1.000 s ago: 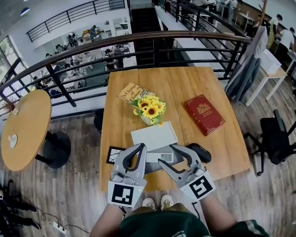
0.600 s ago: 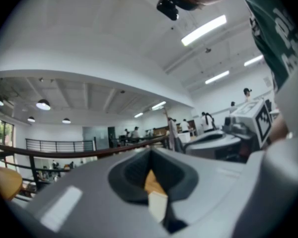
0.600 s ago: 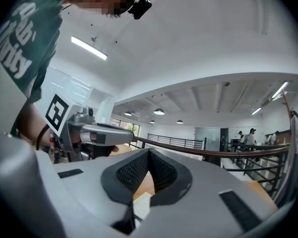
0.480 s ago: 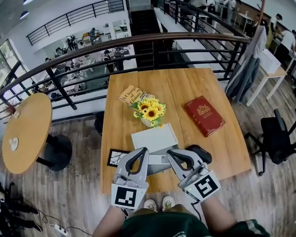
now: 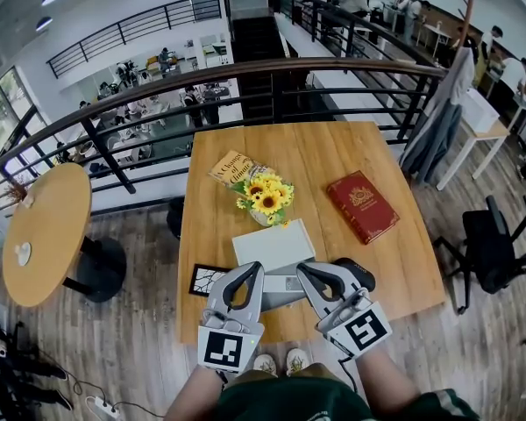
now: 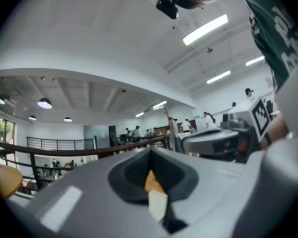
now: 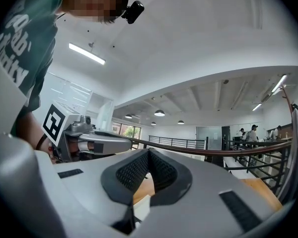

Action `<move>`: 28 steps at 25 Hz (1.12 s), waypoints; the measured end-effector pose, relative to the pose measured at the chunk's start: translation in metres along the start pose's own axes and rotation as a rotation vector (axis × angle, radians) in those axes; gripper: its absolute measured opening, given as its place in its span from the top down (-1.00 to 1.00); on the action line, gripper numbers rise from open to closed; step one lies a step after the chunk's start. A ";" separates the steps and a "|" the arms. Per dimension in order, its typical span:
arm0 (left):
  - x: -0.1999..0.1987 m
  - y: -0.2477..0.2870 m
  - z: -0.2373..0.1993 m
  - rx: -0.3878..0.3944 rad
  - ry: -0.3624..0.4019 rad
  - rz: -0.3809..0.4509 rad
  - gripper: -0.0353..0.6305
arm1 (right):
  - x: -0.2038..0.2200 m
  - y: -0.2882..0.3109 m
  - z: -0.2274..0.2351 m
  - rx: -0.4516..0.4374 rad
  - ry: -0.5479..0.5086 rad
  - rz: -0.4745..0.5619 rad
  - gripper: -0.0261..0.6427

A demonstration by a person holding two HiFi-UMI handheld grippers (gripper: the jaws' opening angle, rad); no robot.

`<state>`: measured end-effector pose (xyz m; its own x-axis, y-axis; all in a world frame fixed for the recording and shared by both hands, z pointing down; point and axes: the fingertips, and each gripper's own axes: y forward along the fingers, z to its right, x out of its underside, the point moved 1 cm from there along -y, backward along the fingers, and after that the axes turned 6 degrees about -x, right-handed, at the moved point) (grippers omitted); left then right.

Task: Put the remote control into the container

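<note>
Right gripper (image 5: 307, 272), spread a second ago, is now pressed together and empty, like the left gripper (image 5: 252, 270). Between them lies the grey, white-labelled remote control (image 5: 285, 283), just near of the white container (image 5: 273, 242).

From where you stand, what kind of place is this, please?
Probably an upper gallery in an open office or café-style workspace. A curved railing looks down on people seated on a level below, and a wooden table with a red book stands beside it.
</note>
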<state>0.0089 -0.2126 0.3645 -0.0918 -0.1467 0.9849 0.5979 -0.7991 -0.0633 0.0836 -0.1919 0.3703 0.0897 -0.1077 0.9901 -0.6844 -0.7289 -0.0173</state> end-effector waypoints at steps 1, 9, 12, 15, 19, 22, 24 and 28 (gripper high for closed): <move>0.000 0.000 0.000 -0.001 -0.003 -0.001 0.89 | 0.001 0.000 0.000 0.003 -0.005 -0.004 0.87; 0.001 0.002 0.001 -0.002 -0.007 0.003 0.90 | 0.004 -0.002 0.007 0.038 -0.014 -0.017 0.87; 0.001 0.004 0.000 -0.005 -0.010 0.003 0.90 | 0.004 -0.001 0.006 0.037 -0.018 -0.016 0.87; 0.001 0.004 -0.001 -0.002 -0.006 0.004 0.90 | 0.005 0.001 0.005 0.030 -0.026 -0.013 0.87; 0.002 0.005 -0.003 0.001 -0.005 0.001 0.90 | 0.007 0.002 0.008 0.048 -0.024 -0.013 0.87; 0.001 0.005 -0.003 0.004 -0.001 0.000 0.90 | 0.006 0.002 0.010 0.060 -0.024 -0.014 0.87; 0.001 0.004 -0.004 0.008 0.011 -0.002 0.90 | 0.005 0.003 0.010 0.064 -0.024 -0.017 0.87; 0.001 0.005 -0.004 0.010 0.022 0.003 0.90 | 0.006 0.006 0.011 0.068 -0.033 -0.020 0.87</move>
<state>0.0081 -0.2193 0.3646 -0.1071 -0.1620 0.9810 0.6063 -0.7926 -0.0647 0.0881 -0.2039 0.3748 0.1274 -0.1143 0.9852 -0.6317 -0.7752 -0.0082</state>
